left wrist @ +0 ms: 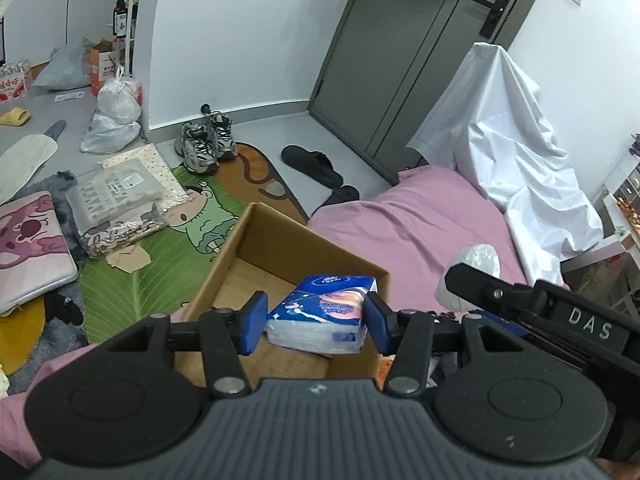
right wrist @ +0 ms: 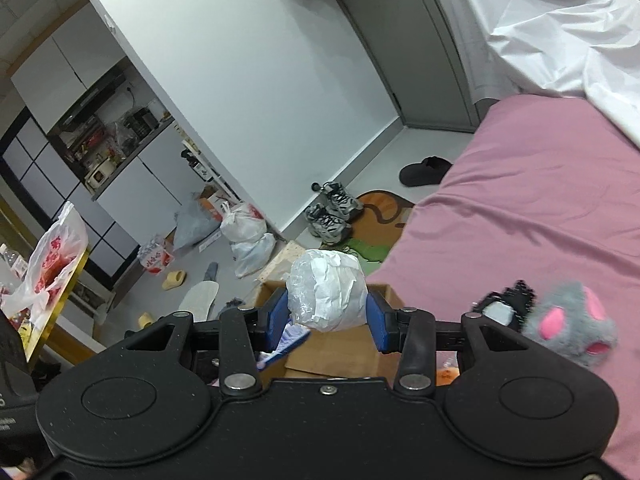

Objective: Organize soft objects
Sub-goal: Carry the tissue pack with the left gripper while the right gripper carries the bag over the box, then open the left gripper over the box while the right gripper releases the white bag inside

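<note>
My left gripper [left wrist: 316, 320] is shut on a blue tissue pack [left wrist: 320, 312], held just above an open cardboard box [left wrist: 280, 240] at the edge of the pink bed [left wrist: 400, 220]. In the right wrist view my right gripper [right wrist: 328, 312] is shut on a white plastic-wrapped roll [right wrist: 328, 288], over the same box [right wrist: 386, 294]. That roll [left wrist: 474, 264] and the right gripper [left wrist: 460, 280] also show at the right of the left wrist view. A grey plush toy with pink paws [right wrist: 568, 320] lies on the bed beside a black-and-white soft item [right wrist: 504, 304].
A white sheet [left wrist: 500, 140] drapes over something at the head of the bed. On the floor are sneakers [left wrist: 206, 144], a black slipper [left wrist: 312, 164], a green cartoon mat [left wrist: 132, 280], packaged fabrics [left wrist: 116, 200], a pink cushion [left wrist: 28, 244] and plastic bags [left wrist: 116, 112].
</note>
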